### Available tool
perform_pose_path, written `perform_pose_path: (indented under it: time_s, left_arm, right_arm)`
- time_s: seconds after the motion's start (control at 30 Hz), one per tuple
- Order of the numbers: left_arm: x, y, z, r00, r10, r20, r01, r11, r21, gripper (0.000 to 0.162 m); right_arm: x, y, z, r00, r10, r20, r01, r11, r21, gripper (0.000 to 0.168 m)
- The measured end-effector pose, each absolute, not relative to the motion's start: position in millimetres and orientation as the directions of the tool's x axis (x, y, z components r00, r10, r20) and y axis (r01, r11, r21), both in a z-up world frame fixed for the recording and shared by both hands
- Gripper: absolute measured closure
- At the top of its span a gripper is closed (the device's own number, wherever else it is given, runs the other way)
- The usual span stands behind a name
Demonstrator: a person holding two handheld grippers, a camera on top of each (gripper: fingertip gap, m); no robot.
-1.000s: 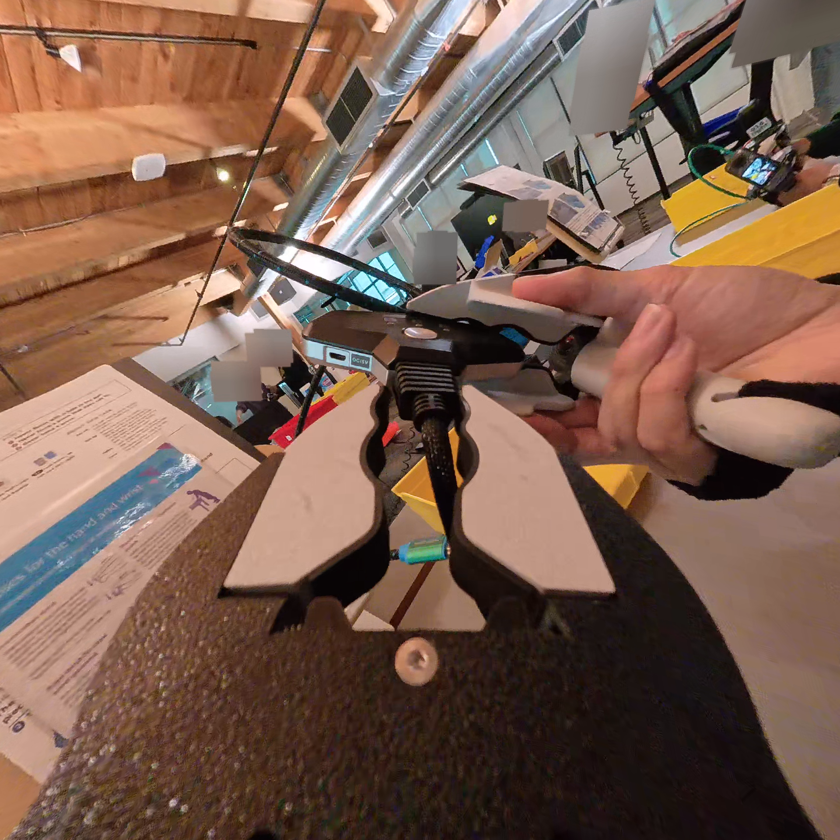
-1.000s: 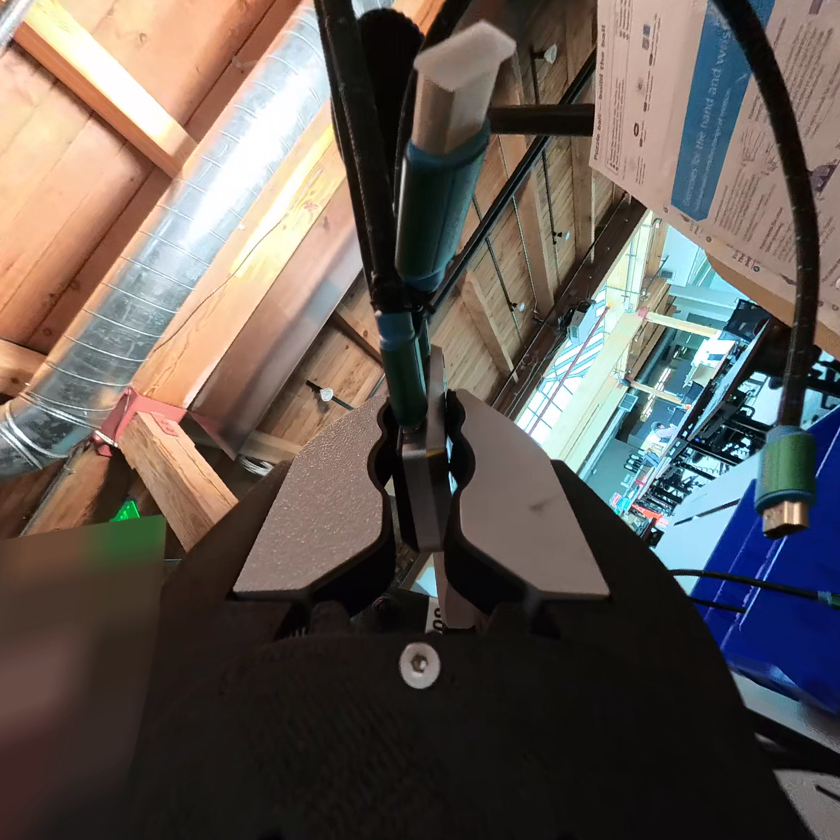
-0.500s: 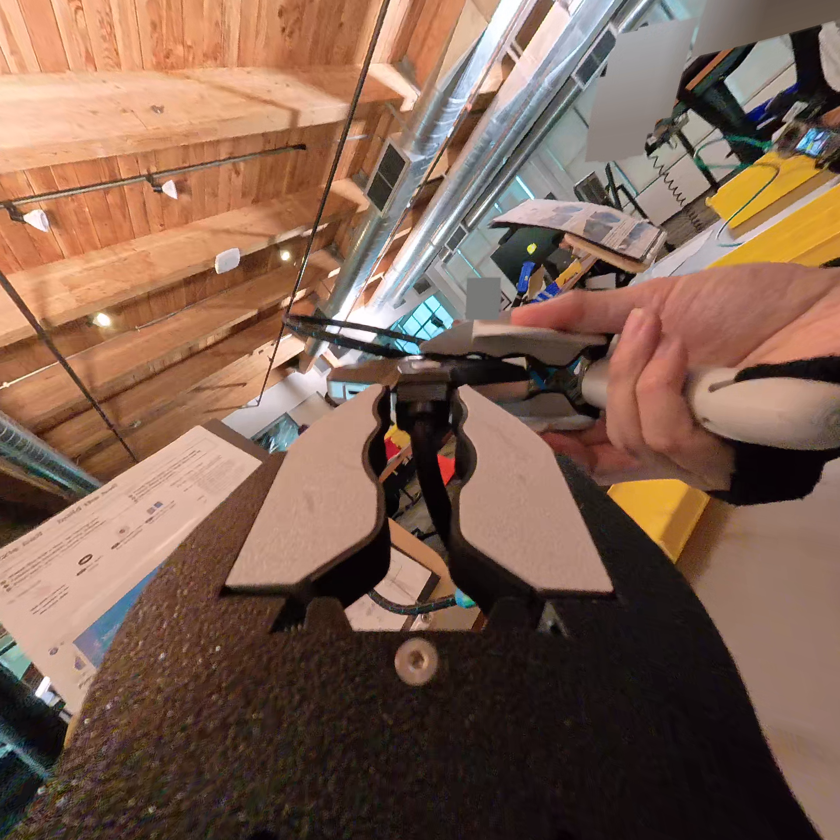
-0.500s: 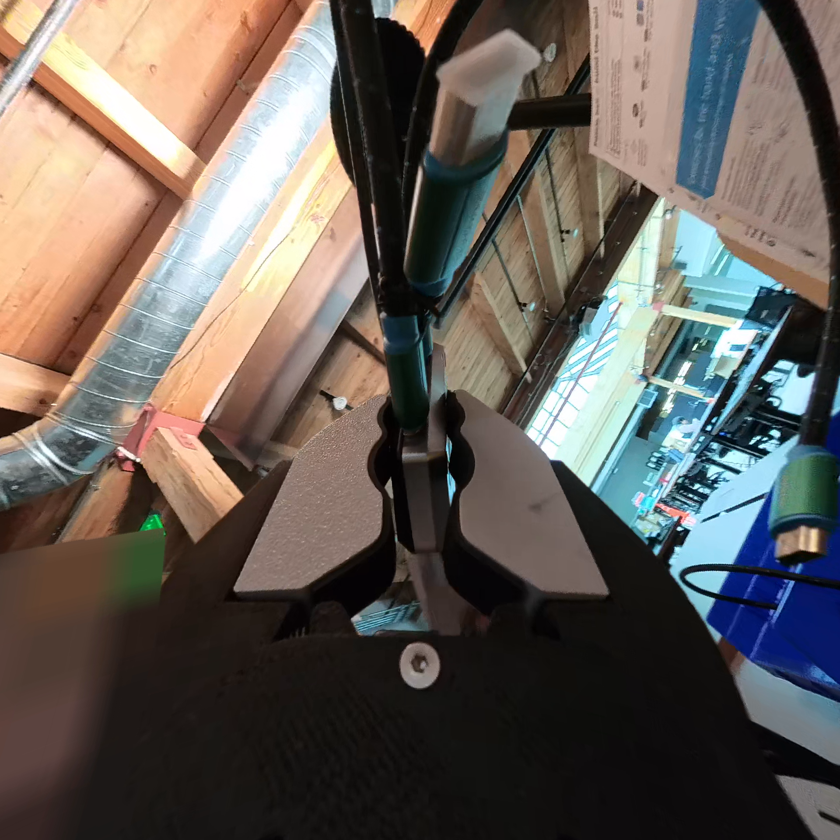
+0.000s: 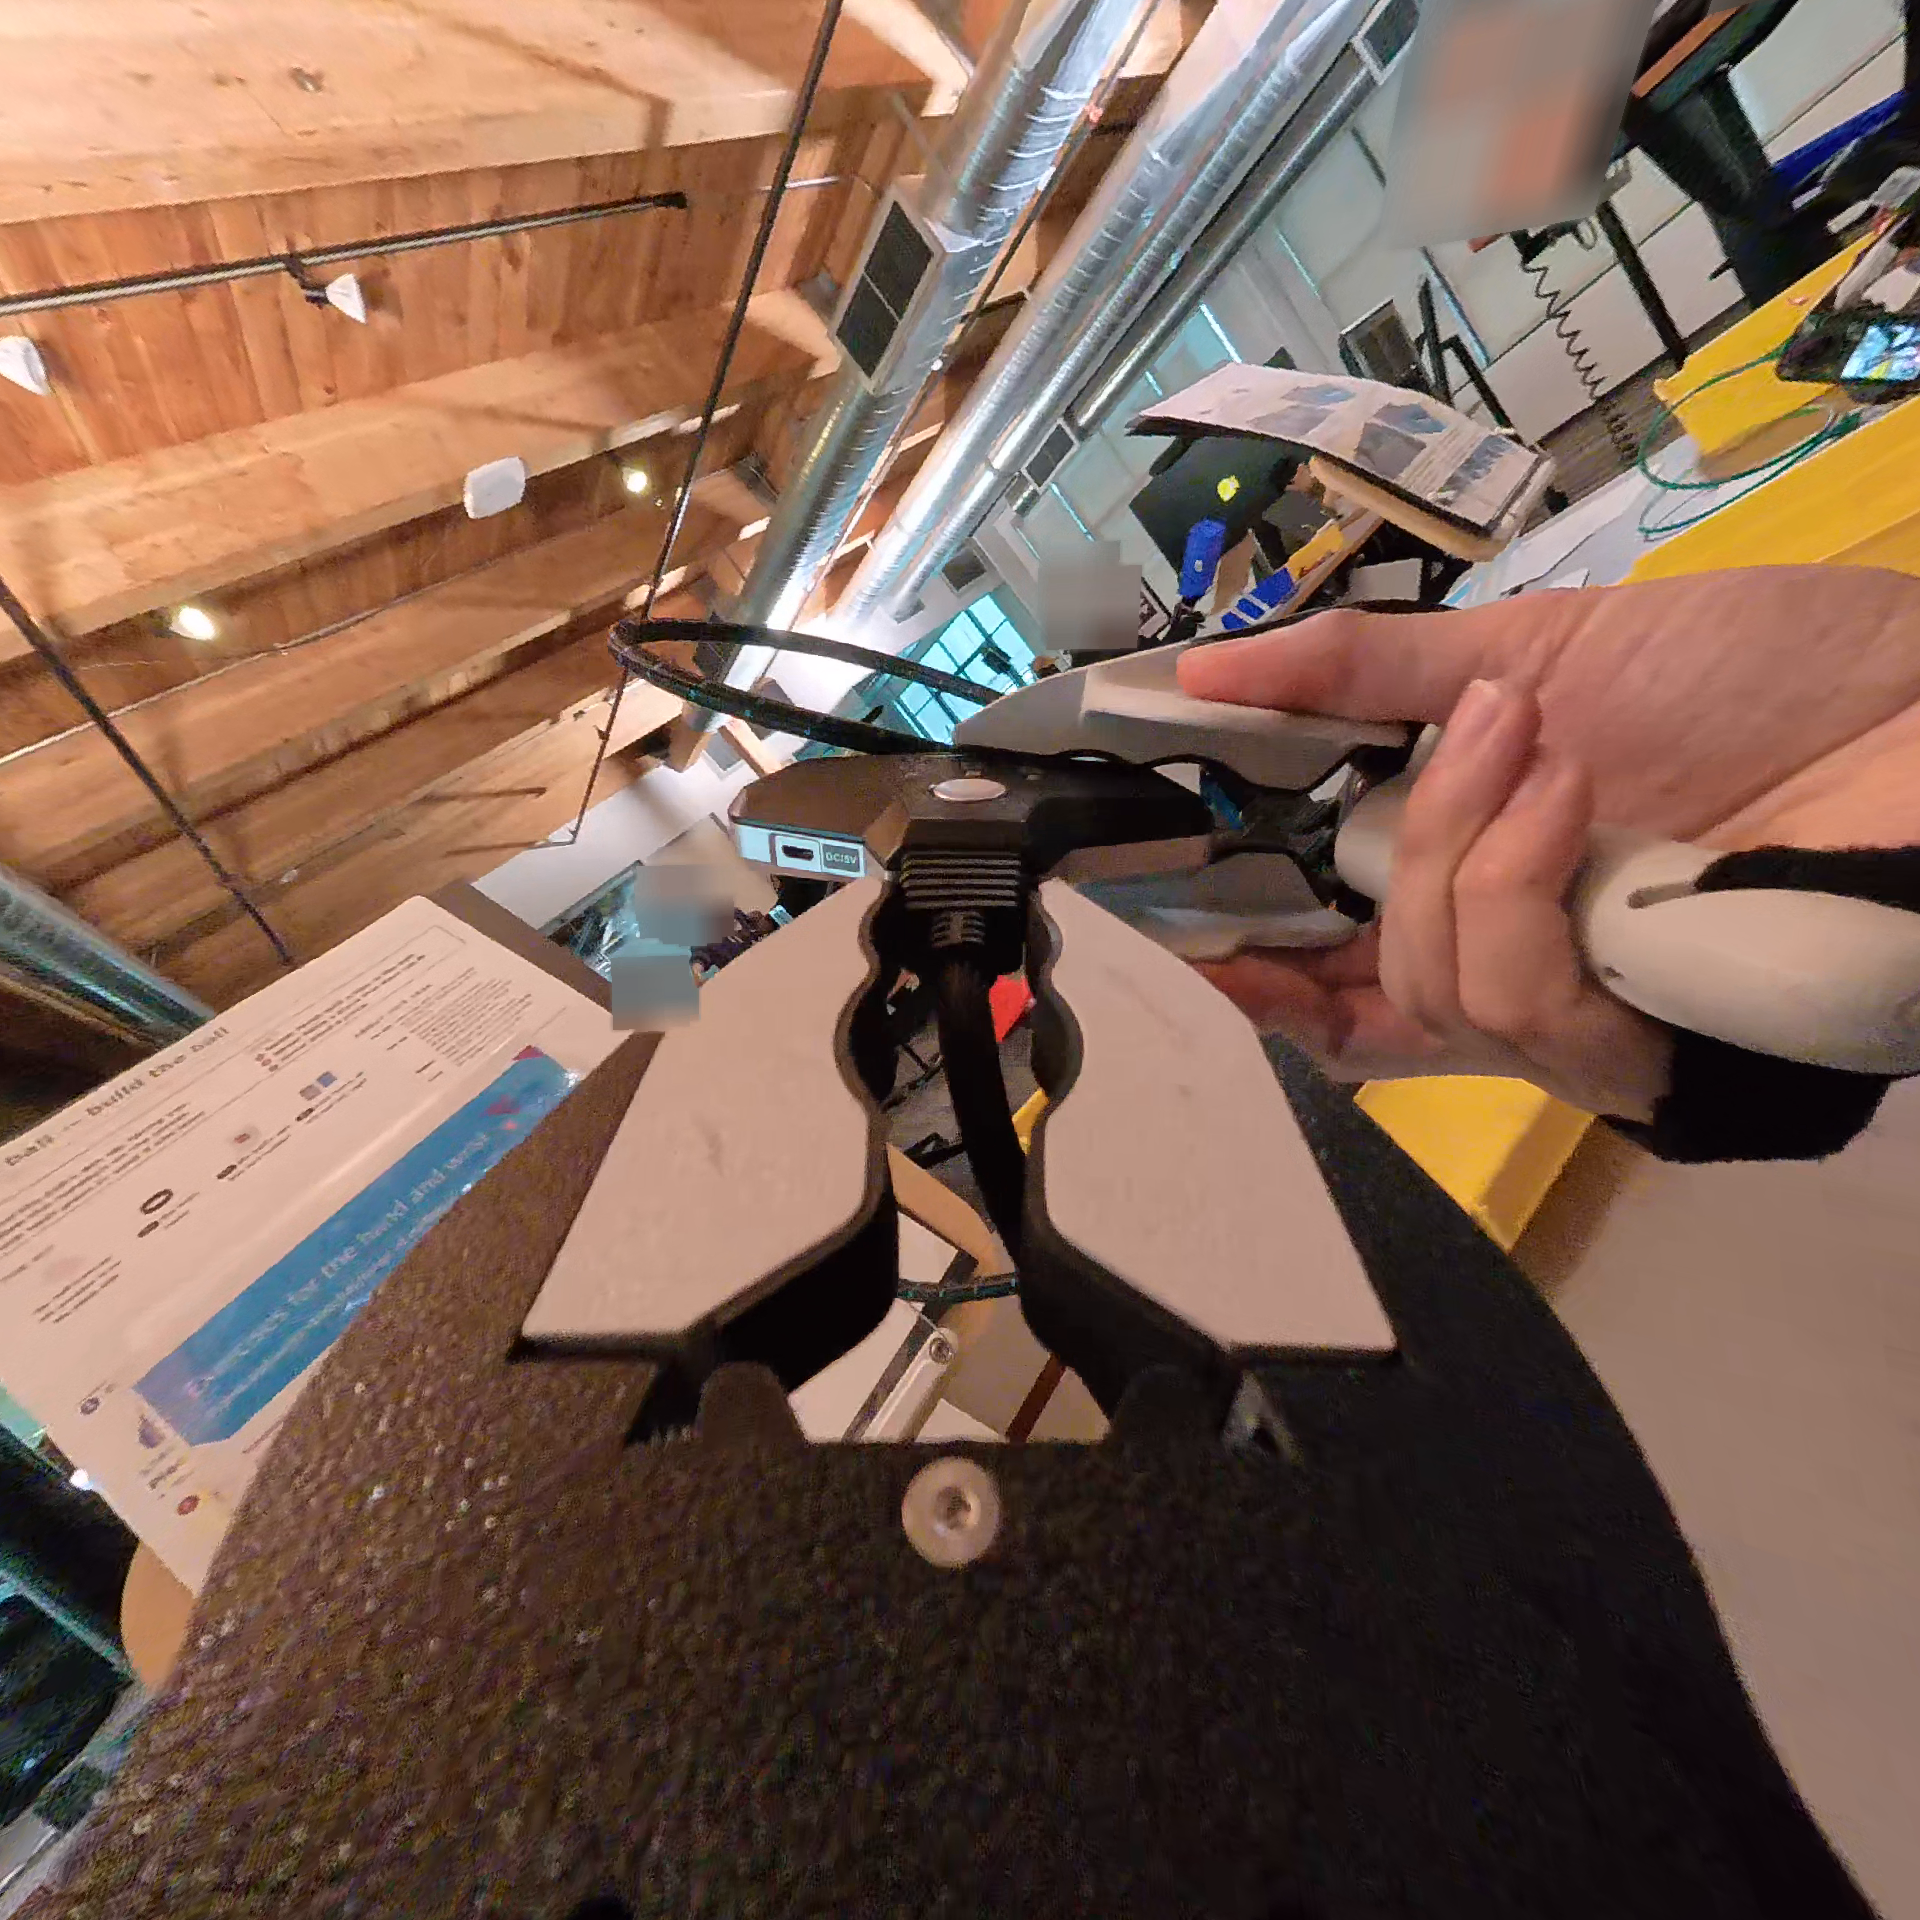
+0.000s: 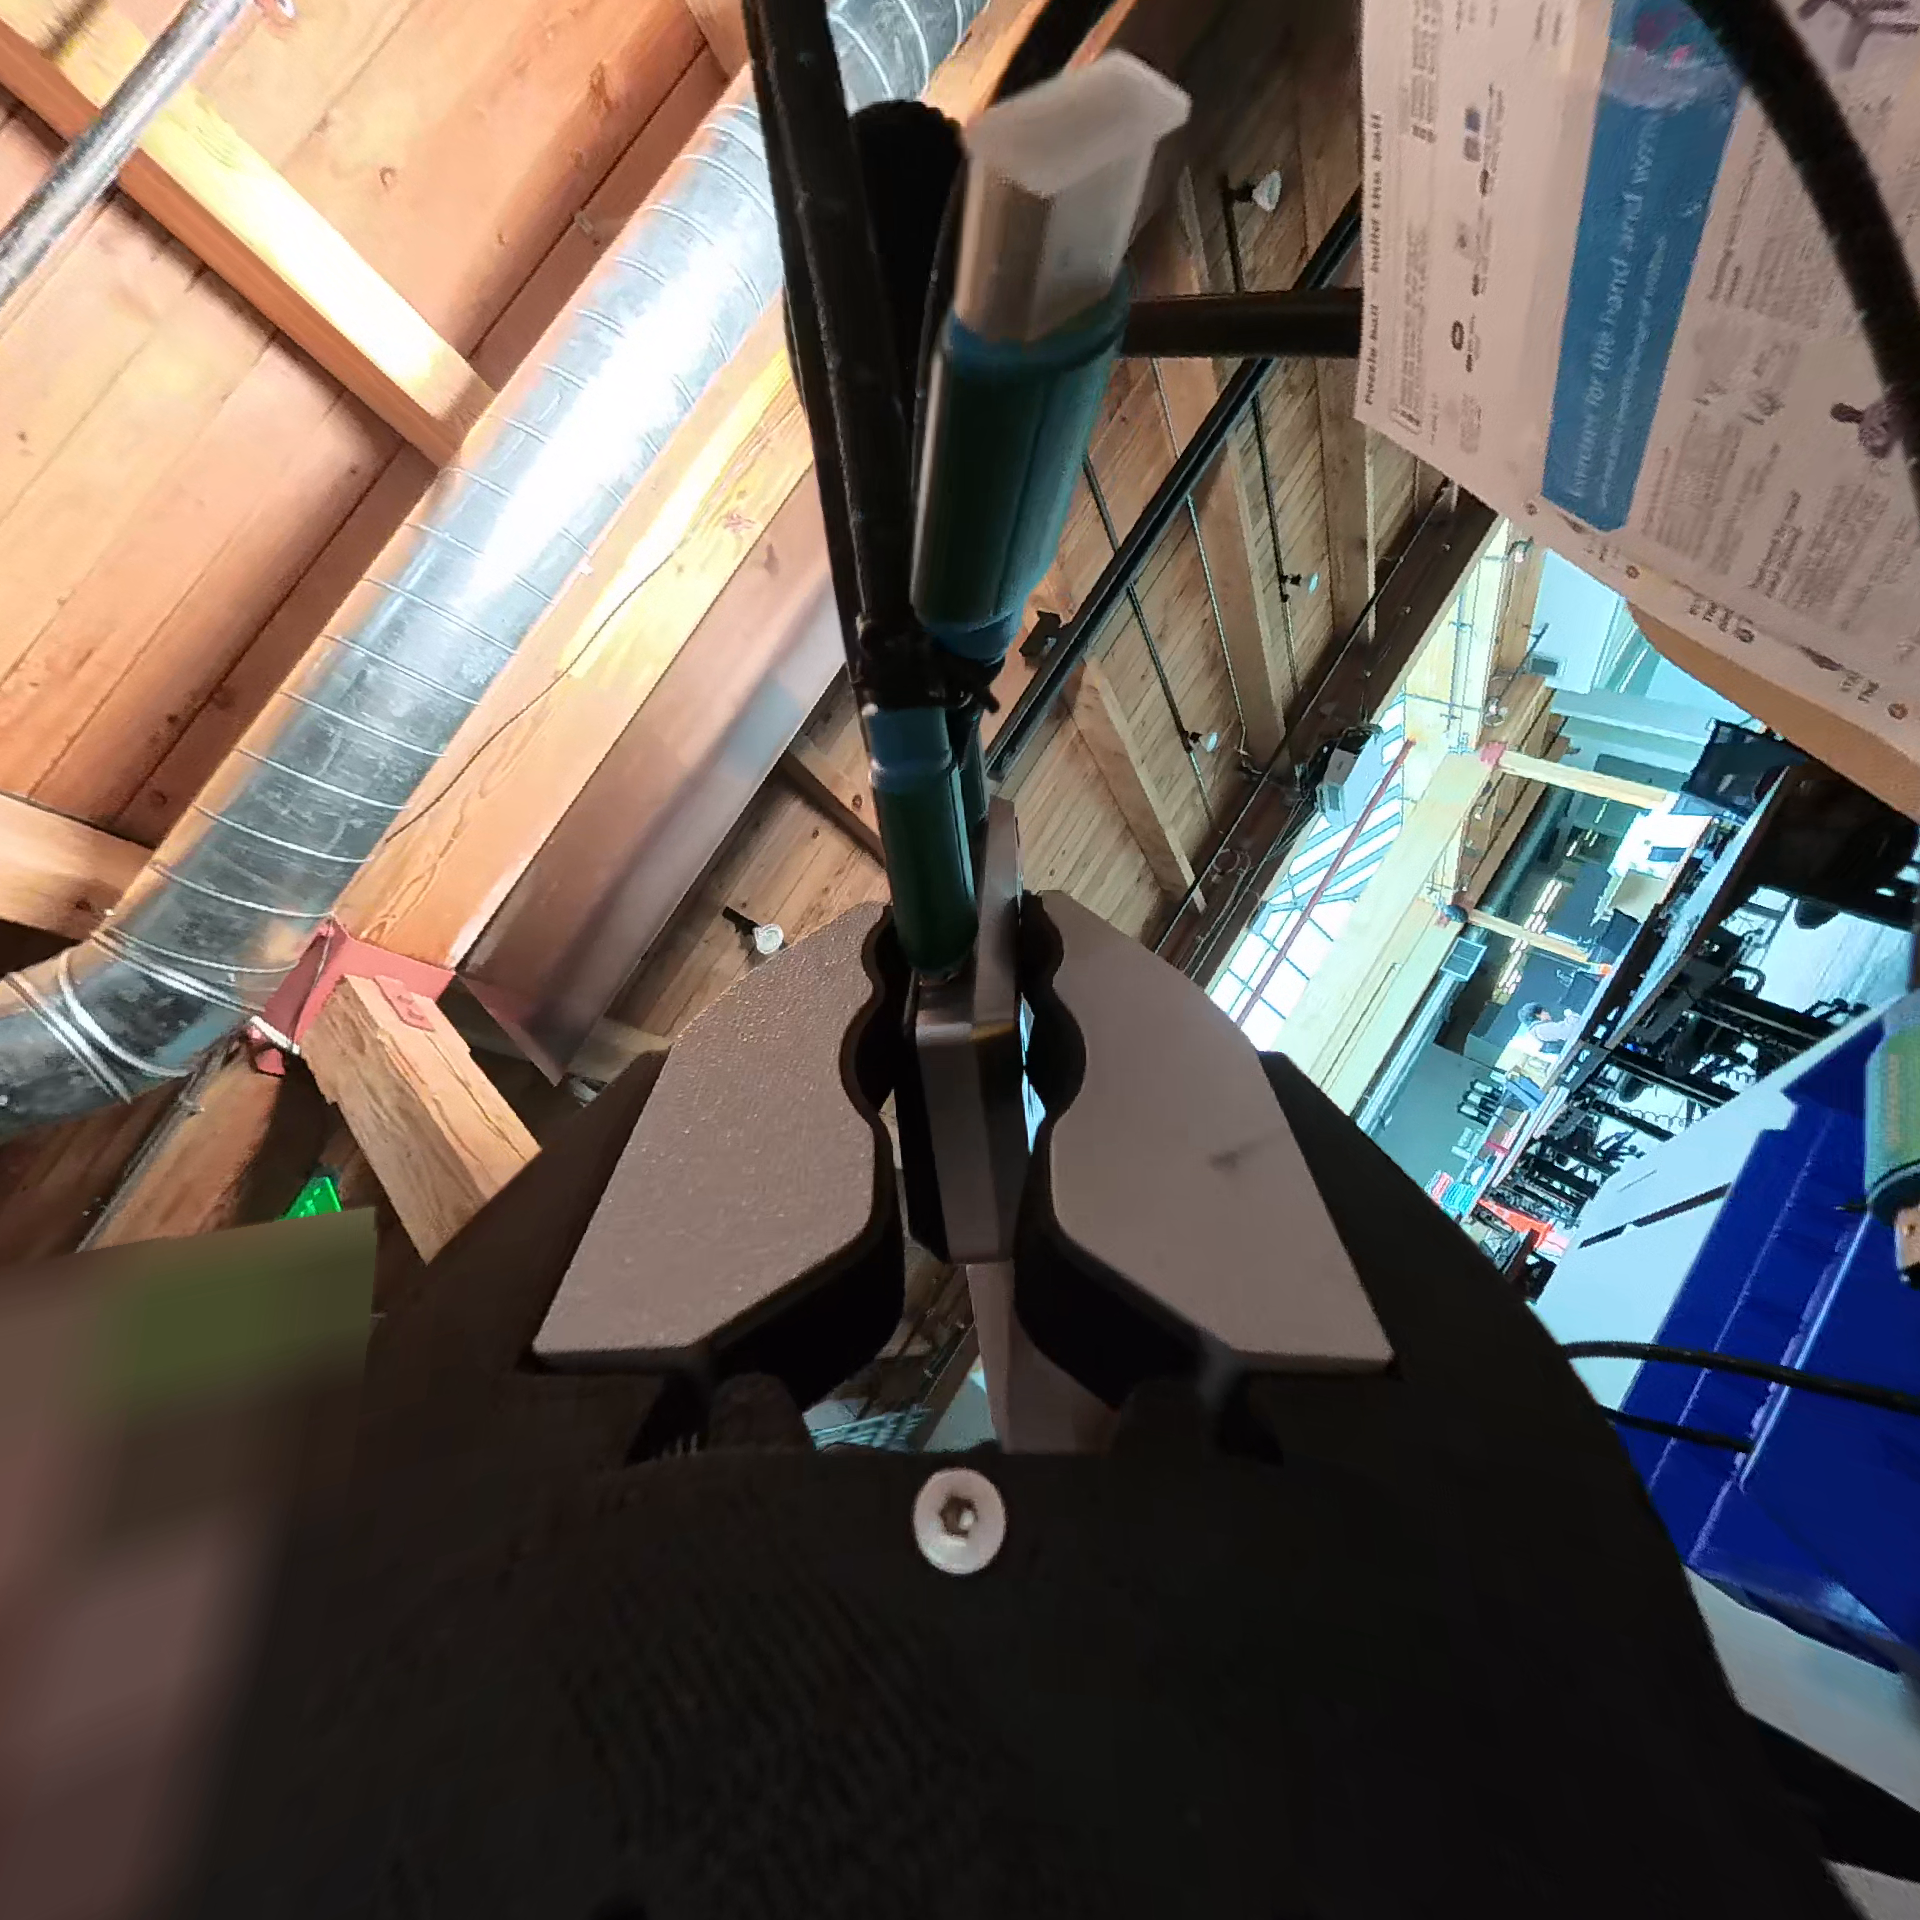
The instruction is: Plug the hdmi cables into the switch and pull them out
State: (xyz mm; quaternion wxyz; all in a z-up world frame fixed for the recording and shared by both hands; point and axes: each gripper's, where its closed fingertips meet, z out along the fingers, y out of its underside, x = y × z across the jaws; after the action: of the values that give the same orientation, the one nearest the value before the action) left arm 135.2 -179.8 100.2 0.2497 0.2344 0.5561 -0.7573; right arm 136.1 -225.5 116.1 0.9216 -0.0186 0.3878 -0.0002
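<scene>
**Switch held aloft, both grippers clamped**

Left wrist view first: timber ceiling beams (image 5: 312,436) and silver ducts (image 5: 987,343) fill the top from ten to one o'clock, with yellow benches (image 5: 1787,499) off at two o'clock and a printed sheet with a blue band (image 5: 281,1195) down at eight o'clock. Dead centre, the left gripper (image 5: 958,935) has its fingers drawn in close around the ribbed black plug (image 5: 958,883) of an HDMI cable, pinching it where it meets the black switch (image 5: 935,805). The cable (image 5: 977,1101) runs back between the fingers toward six o'clock. From three o'clock, a person's hand (image 5: 1538,810) holds the right gripper (image 5: 1195,717), whose grey fingers clamp the switch from above and below. A thin braided cable (image 5: 748,686) loops away at eleven o'clock.

Right wrist view now: wooden planks and a big silver duct (image 6: 436,675) at nine to ten o'clock, the same printed sheet (image 6: 1662,291) at one o'clock, a blue bin (image 6: 1766,1351) at four. The right gripper (image 6: 961,1039) is pressed tight on the switch (image 6: 961,1122), seen edge-on. A green-sleeved plug (image 6: 925,873) sits in the switch at twelve o'clock; above it a second green connector with a white cap (image 6: 1029,364) hangs free, tied to the black cables (image 6: 810,312).
</scene>
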Motion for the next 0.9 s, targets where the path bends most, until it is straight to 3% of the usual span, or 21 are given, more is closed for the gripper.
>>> perform_pose_path:
  time_s: [0.37, 0.53, 0.63, 0.8, 0.9]
  left_arm:
    - [135, -182, 100, -0.745, -0.175, -0.644, 0.662, -0.314, -0.68, 0.14]
    - [139, -185, 98, -0.79, -0.136, -0.598, 0.61, -0.279, -0.742, 0.14]
    - [141, -181, 103, -0.854, -0.08, -0.514, 0.512, -0.3, -0.805, 0.14]
    - [154, -155, 120, -0.942, 0.052, -0.332, 0.288, -0.382, -0.878, 0.14]
    - [176, -139, 122, -0.969, 0.116, -0.218, 0.157, -0.39, -0.907, 0.14]
  right_arm:
    - [136, -222, 120, 0.718, -0.061, -0.693, 0.01, 0.997, -0.078, 0.146]
    - [139, -225, 117, 0.691, -0.101, -0.716, 0.017, 0.992, -0.123, 0.147]
    - [140, -218, 122, 0.684, -0.248, -0.686, 0.056, 0.956, -0.29, 0.143]
    - [127, -193, 140, 0.742, -0.447, -0.499, 0.098, 0.809, -0.579, 0.121]
    - [123, -199, 142, 0.644, -0.662, -0.383, 0.248, 0.654, -0.715, 0.097]
